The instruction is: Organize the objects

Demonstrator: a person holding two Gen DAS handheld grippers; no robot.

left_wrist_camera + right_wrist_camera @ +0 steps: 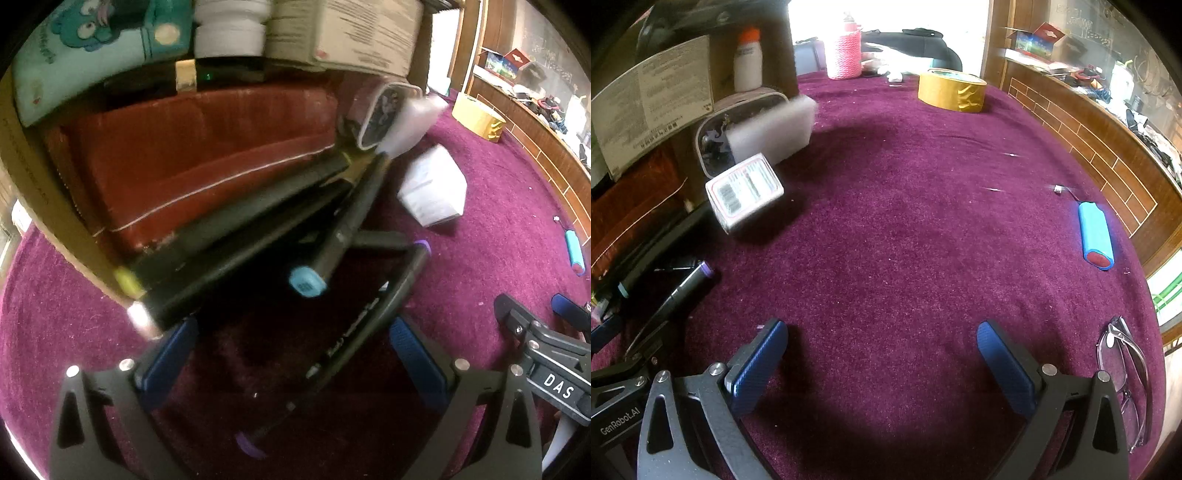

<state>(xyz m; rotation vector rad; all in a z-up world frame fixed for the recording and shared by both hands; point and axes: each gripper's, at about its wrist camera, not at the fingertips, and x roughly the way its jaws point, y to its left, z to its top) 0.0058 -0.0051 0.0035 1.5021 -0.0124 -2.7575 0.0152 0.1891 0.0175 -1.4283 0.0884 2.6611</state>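
Left wrist view: the left tongs (291,354) are spread wide over the purple desk (480,229), and a black marker with purple ends (369,332) lies slanted between the blue pads, which stand clear of it on both sides. Just beyond, more black markers fan out against a red pouch (199,158) in an open cardboard box; one has a light blue cap (307,283). A small white box (432,188) lies on the desk to the right of the markers. Right wrist view: the right tongs (882,358) are also wide open with nothing between the pads, hovering above bare desk cloth. A blue battery pack (1096,236) lies well to the right, a roll of yellow tape (951,90) sits far back, and a pair of glasses (1123,376) rests near the right edge
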